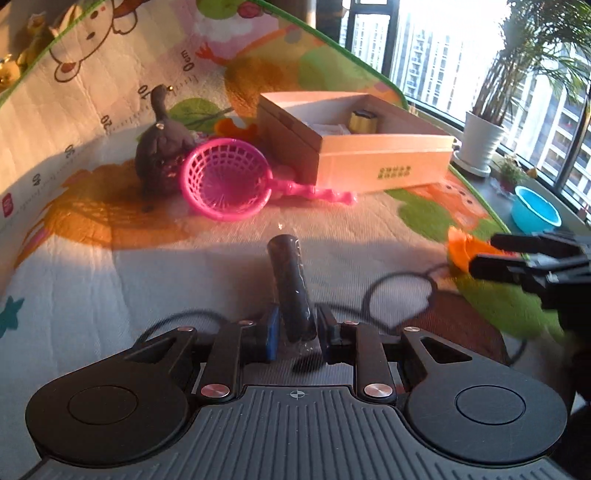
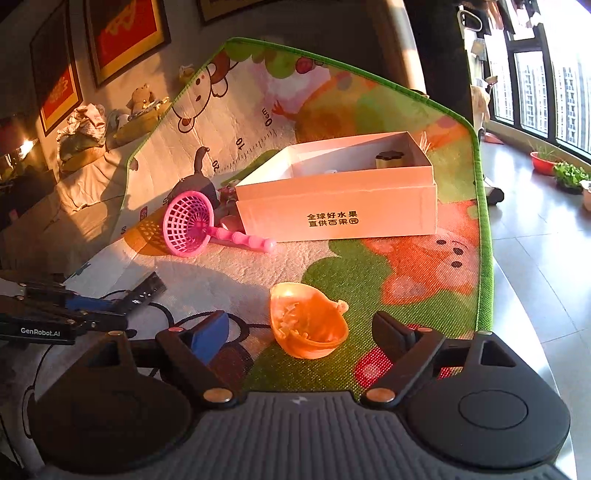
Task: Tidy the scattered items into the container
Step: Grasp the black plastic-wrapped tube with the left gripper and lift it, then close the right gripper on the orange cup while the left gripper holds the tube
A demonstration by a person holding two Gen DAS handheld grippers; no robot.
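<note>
The left gripper (image 1: 295, 325) clenches a dark stick (image 1: 290, 284) to carry it to the box (image 2: 336, 206) beyond, while the right gripper (image 2: 306, 332) stands released around the orange shell (image 2: 306, 321) on the mat (image 2: 369, 273).

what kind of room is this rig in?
Likely a living room in a high-rise flat. A cartoon play mat covers the work surface, framed pictures hang on the wall, and potted plants stand by tall windows facing tower blocks.
</note>
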